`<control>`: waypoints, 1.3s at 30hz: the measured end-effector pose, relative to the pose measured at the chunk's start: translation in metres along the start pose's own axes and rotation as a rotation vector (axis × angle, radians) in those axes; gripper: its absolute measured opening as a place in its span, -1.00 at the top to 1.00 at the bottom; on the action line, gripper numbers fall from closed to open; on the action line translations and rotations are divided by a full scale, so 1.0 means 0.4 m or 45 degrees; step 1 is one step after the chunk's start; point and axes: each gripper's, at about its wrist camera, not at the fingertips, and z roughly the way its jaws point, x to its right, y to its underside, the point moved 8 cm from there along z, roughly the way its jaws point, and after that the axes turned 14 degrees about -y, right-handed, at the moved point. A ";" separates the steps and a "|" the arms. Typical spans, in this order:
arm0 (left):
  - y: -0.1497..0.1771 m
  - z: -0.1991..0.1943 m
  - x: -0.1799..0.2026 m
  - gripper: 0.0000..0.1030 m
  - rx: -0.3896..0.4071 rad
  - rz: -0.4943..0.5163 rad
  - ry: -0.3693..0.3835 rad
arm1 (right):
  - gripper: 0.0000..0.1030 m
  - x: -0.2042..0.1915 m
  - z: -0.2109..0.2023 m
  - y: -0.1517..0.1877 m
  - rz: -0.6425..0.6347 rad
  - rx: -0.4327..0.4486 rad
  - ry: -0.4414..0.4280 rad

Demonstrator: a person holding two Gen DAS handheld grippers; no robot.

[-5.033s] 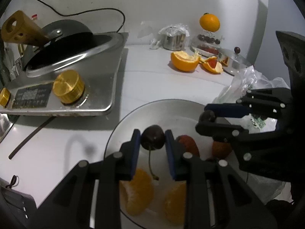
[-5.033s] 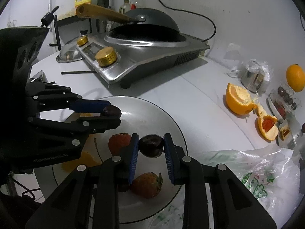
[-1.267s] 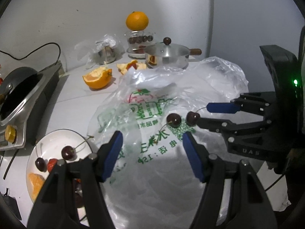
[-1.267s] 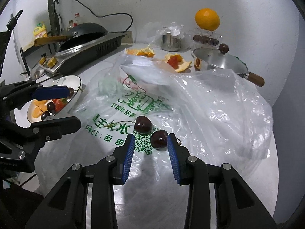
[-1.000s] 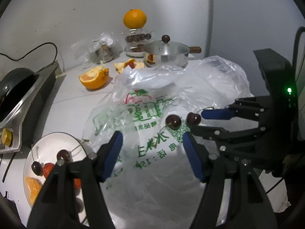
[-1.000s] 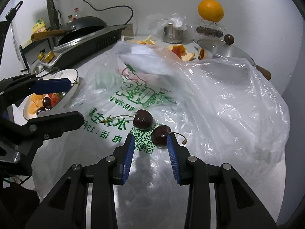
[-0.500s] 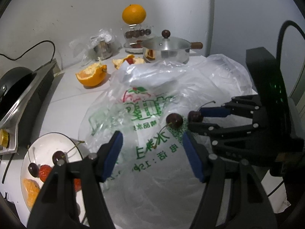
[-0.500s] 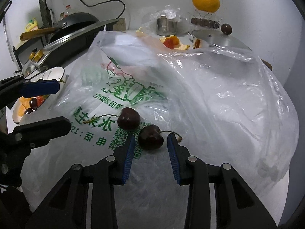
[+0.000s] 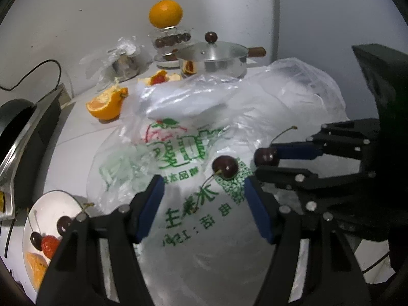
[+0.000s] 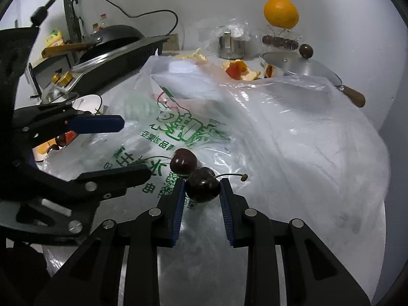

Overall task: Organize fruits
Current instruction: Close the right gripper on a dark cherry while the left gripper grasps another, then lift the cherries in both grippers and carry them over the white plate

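The right gripper (image 10: 201, 193) clamps one cherry (image 10: 203, 188); the left gripper (image 9: 204, 201) gapes. Squeezing harder could bruise it, or nudge the neighbour cherry (image 9: 225, 167) across the slick bag (image 9: 280, 97).

two dark red cherries sit close together on top of a big crinkly plastic bag (image 10: 293, 132) with green writing. the near cherry (image 10: 202, 188) is shiny and round, and its thin stem sticks out to the right. the other cherry (image 10: 183, 162) touches it, with a long stem lying toward the left.
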 end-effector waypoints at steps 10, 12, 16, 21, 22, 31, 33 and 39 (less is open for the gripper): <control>-0.031 0.055 0.072 -0.04 0.001 0.140 0.023 | 0.44 0.048 -0.041 0.022 0.072 0.053 0.007; -0.035 0.065 0.079 -0.01 0.004 0.160 0.025 | 0.44 0.048 -0.045 0.022 0.071 0.062 0.002; -0.035 0.087 0.086 0.09 -0.020 0.177 0.039 | 0.44 0.057 -0.053 0.022 0.079 0.078 0.002; -0.028 0.105 0.092 0.21 -0.046 0.180 0.057 | 0.44 0.067 -0.060 0.025 0.094 0.089 0.003; -0.026 0.110 0.093 0.26 -0.054 0.178 0.064 | 0.44 0.066 -0.060 0.026 0.093 0.089 0.003; -0.019 0.102 0.084 0.41 -0.056 0.146 0.098 | 0.44 0.060 -0.065 0.025 0.093 0.089 0.018; -0.016 0.089 0.082 0.41 -0.049 0.140 0.103 | 0.44 0.055 -0.067 0.025 0.090 0.089 0.022; -0.015 0.037 0.065 0.41 -0.011 0.103 0.122 | 0.44 0.030 -0.071 0.014 0.065 0.083 0.036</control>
